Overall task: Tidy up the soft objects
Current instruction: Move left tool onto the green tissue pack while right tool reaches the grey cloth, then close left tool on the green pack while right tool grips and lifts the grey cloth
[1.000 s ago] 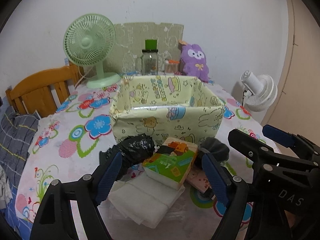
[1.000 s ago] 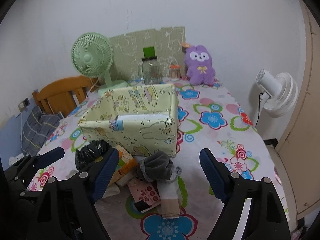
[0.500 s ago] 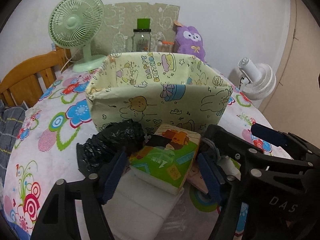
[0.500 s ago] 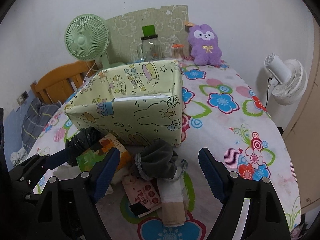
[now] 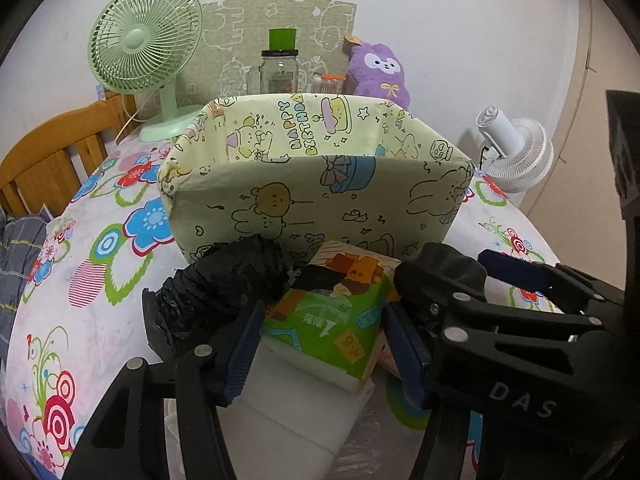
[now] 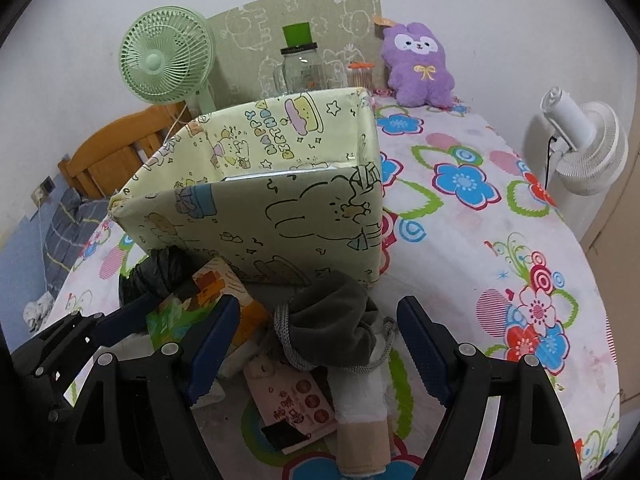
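Note:
A yellow cartoon-print fabric box point(image 5: 316, 184) point(image 6: 280, 208) stands open on the flowered table. In front of it lies a heap of soft things. My left gripper point(image 5: 324, 344) is open, its blue pads on either side of a green tissue pack point(image 5: 332, 316), which rests on a white folded pad point(image 5: 288, 412). A crumpled black bag point(image 5: 216, 296) lies to its left. My right gripper point(image 6: 320, 348) is open around a grey drawstring pouch point(image 6: 332, 324). A pink packet point(image 6: 296, 404) and a white-and-tan roll point(image 6: 362, 420) lie below the pouch.
At the back stand a green fan point(image 5: 144, 44), a glass jar point(image 5: 280, 72) and a purple plush rabbit point(image 6: 416, 64). A white fan point(image 6: 584, 148) stands off the table's right edge. A wooden chair point(image 5: 52, 156) is at the left.
Both grippers have moved forward and down toward the heap. The left pads now bracket the green tissue pack and the right pads bracket the grey pouch.

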`<state>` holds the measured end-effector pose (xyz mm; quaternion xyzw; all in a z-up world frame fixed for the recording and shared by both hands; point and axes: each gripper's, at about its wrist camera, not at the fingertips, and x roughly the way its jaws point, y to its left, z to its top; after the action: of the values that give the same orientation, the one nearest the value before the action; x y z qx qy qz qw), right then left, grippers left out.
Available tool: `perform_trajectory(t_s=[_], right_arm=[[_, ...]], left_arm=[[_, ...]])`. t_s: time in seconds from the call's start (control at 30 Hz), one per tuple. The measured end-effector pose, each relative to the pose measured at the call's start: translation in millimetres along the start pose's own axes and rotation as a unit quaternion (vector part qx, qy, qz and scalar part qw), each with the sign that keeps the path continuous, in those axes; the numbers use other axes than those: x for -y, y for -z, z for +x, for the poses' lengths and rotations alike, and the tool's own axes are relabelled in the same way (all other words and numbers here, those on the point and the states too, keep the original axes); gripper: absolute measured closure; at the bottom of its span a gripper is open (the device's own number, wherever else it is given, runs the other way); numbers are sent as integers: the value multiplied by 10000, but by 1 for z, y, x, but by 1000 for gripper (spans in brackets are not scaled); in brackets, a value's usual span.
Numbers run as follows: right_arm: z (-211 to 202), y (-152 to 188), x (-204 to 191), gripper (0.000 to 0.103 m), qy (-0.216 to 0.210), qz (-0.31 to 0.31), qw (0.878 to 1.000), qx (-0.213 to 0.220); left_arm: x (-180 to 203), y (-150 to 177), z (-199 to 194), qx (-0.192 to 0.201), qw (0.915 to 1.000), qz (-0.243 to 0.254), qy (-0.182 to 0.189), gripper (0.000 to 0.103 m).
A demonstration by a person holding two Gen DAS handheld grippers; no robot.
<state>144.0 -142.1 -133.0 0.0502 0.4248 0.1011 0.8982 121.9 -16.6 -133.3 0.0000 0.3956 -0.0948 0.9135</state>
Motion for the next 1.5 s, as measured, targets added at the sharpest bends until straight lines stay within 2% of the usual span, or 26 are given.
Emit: perform_trajectory(t_s=[0.13, 0.23, 0.33, 0.4, 0.6, 1.1, 1.5], right_arm=[[5, 1, 1, 30, -141, 108, 9998, -89], [6, 1, 0, 39, -78, 118, 9999, -74], [4, 1, 2, 43, -114, 187, 9997, -72], [2, 1, 2, 52, -42, 193, 9998, -29], [-6, 2, 4, 59, -28, 211, 9998, 56], [-45, 3, -4, 67, 55, 45, 9990, 430], [-78, -2, -14, 69, 63, -81, 9971, 751]], left_arm=[[2, 0, 1, 23, 10000, 49, -55, 42], [0, -1, 2, 29, 10000, -13, -26, 43], [0, -1, 3, 26, 10000, -45, -56, 44], [1, -1, 1, 54, 10000, -67, -42, 47], [5, 1, -9, 138, 9999, -36, -25, 50], [16, -3, -41, 394, 9991, -33, -143, 52], [20, -9, -73, 657, 9975, -23, -272, 52]])
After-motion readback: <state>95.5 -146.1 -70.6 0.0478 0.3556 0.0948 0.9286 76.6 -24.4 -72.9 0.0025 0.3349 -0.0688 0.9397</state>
